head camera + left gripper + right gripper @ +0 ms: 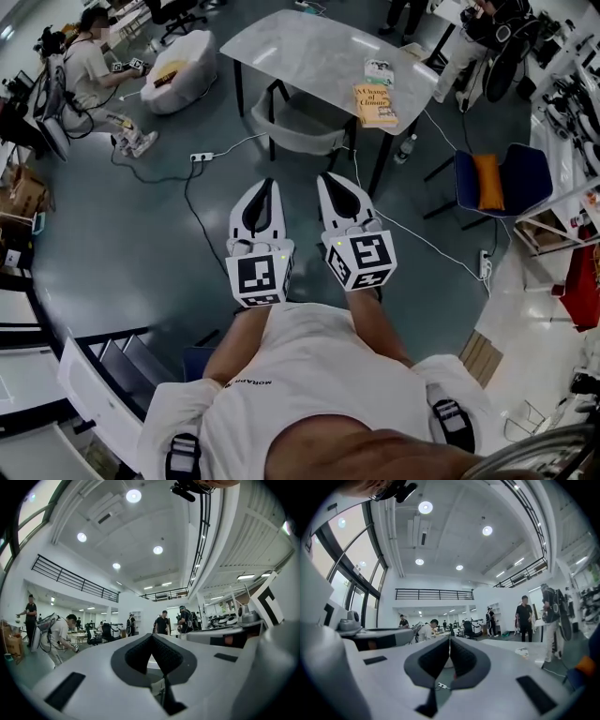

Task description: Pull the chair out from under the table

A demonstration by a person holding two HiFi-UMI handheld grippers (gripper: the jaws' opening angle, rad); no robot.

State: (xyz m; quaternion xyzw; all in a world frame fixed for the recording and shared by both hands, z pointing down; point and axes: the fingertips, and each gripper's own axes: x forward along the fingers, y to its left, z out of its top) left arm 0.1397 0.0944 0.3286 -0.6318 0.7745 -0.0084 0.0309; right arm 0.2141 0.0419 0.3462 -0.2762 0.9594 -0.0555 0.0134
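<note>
Grey chair (296, 124): sat tucked under the near edge of the table (300, 42), seat partly beneath the top, curved backrest turned toward the person.
Table: pale marble-look top on dark legs, with two books (376, 101) near its right corner.
Left gripper (267, 185): jaws closed pad to pad, nothing between them; held level, short of the table and well apart from the chair.
Right gripper (330, 178): jaws likewise closed and empty; just beside the left one, also well short of the table.
Direction: chair lay straight ahead of both grippers, toward the table, roughly centred between their two lines.
Backrest axis: top rim ran crosswise to the way the jaws pointed, along the table's near edge.
Nearer hand: neither clearly; the tips looked about equally far from the rim, left lined up with its left end, right with its right.
Step judged: approach only; both jaws would have to open before taking the rim.
Risk judged: dark table legs flanked the chair closely, so a skewed pull could catch one.
</note>
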